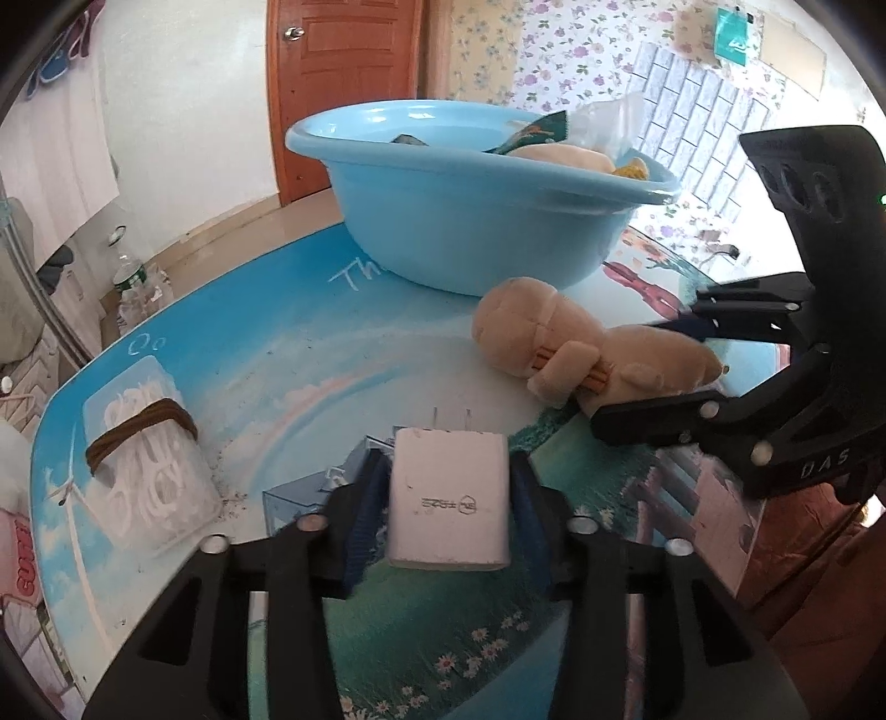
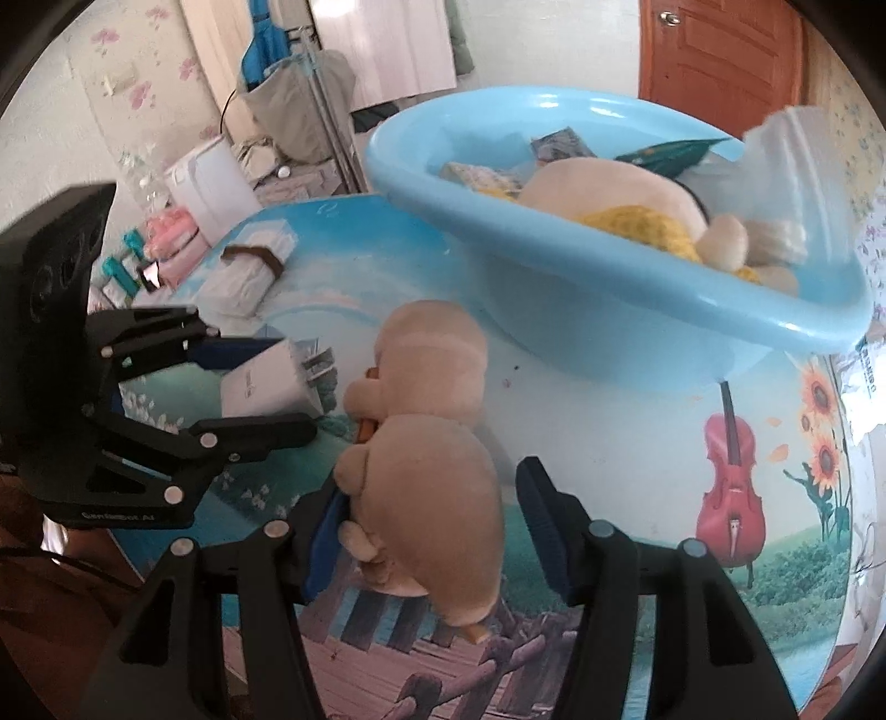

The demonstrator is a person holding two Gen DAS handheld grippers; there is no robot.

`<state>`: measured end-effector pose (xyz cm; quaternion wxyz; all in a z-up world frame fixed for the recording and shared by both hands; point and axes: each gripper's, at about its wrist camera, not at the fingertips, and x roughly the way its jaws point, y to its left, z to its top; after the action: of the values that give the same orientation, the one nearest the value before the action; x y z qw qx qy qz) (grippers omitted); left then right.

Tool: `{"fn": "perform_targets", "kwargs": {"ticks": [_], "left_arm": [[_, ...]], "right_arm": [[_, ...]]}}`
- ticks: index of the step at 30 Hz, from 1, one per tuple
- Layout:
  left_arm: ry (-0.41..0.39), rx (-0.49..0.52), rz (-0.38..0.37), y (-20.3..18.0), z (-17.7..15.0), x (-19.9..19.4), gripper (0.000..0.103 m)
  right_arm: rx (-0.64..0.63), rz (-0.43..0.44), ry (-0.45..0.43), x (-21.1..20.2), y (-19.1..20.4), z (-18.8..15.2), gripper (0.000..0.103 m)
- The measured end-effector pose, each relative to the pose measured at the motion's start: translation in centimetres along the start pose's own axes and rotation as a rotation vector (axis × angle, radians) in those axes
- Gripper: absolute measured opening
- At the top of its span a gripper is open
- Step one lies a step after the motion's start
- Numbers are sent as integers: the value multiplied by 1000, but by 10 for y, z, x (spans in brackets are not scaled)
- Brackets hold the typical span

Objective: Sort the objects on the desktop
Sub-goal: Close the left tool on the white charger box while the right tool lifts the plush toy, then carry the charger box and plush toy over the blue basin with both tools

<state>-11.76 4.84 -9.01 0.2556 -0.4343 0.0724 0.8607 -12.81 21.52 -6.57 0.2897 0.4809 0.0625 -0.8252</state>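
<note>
With a plush toy, packets and a yellow sponge already in the blue basin, I clamp the white charger in my left gripper just before it, while my right gripper straddles, jaws apart, the beige plush doll beside it, and the banded cotton-swab box waits further left.

A small room in daylight. Far ahead of the jaws stands a reddish-brown panelled wooden door with a round metal knob, set in a plain white wall. Right of the door, floral wallpaper runs above a patch of pale brick-pattern covering. The floor is pale and glossy. Off to the left of the jaws, plastic bottles stand on it, and a white cloth hangs over a metal rack pole.
</note>
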Motion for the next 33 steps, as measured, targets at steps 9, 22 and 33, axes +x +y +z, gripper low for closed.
{"fn": "perform_targets", "kwargs": {"ticks": [9,22,33], "left_arm": [[-42,-44,11,4,2,-23,38],[-184,-73,71,7,25,-79,38],[-255,-63,96,4,51,-98,38]], "right_arm": [[-75,52,-48,-19,15,1,45],[-149,128,-159,-54,39,16,45],[-78,66,-296,-84,14,35,45]]}}
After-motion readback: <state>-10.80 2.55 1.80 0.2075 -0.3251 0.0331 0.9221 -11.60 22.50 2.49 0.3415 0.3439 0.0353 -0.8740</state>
